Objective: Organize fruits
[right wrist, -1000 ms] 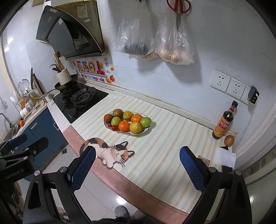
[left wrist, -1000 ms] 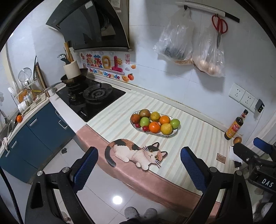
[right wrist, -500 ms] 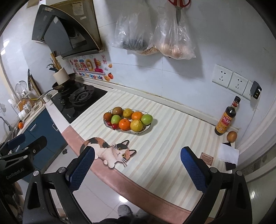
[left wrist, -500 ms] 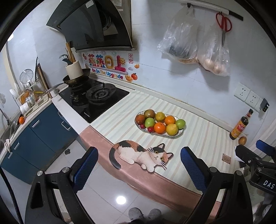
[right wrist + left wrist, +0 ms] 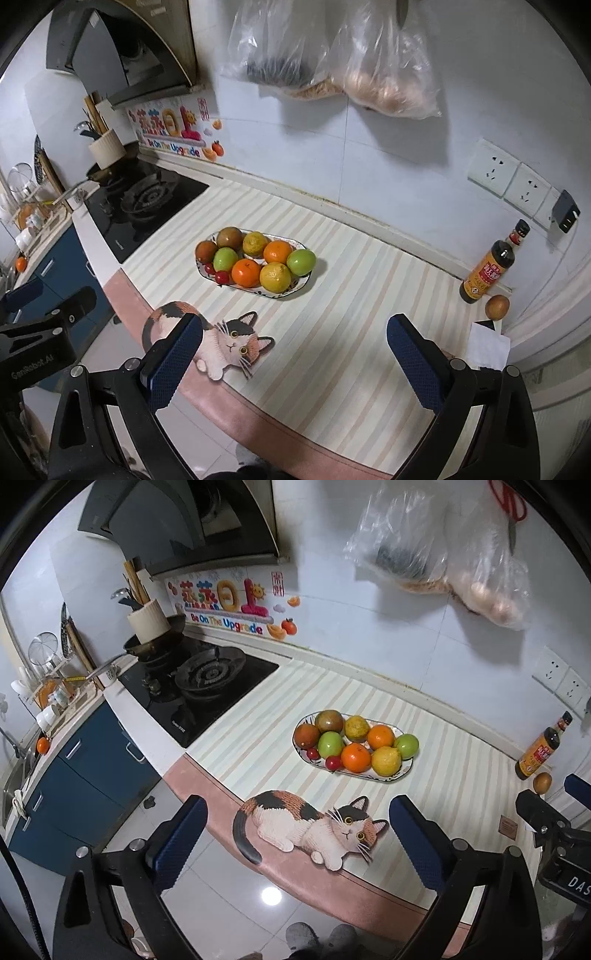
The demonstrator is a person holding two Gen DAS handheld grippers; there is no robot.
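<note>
An oval patterned plate [image 5: 402, 772] [image 5: 301, 286] holds several fruits on the striped counter: oranges [image 5: 355, 757] [image 5: 246, 273], green fruits [image 5: 330, 744] [image 5: 301, 261], yellow lemons [image 5: 386, 761] [image 5: 275, 277], brown-red fruits and small red cherries [image 5: 333, 762]. A lone brown fruit [image 5: 542, 782] [image 5: 497, 306] sits by the sauce bottle at the far right. My left gripper [image 5: 297, 836] is open and empty, short of the counter's front edge. My right gripper [image 5: 291, 352] is open and empty over the counter's front, well short of the plate.
A cat-shaped mat [image 5: 314, 827] [image 5: 221, 341] lies at the counter's front edge. A gas hob [image 5: 207, 679] with a pan is left. A sauce bottle [image 5: 487, 271], a white paper [image 5: 487, 349] and wall sockets [image 5: 509, 177] are right. Plastic bags [image 5: 332, 62] hang above.
Both grippers have moved closer to the counter, so the plate and the cat mat look larger. Both stay open and empty.
</note>
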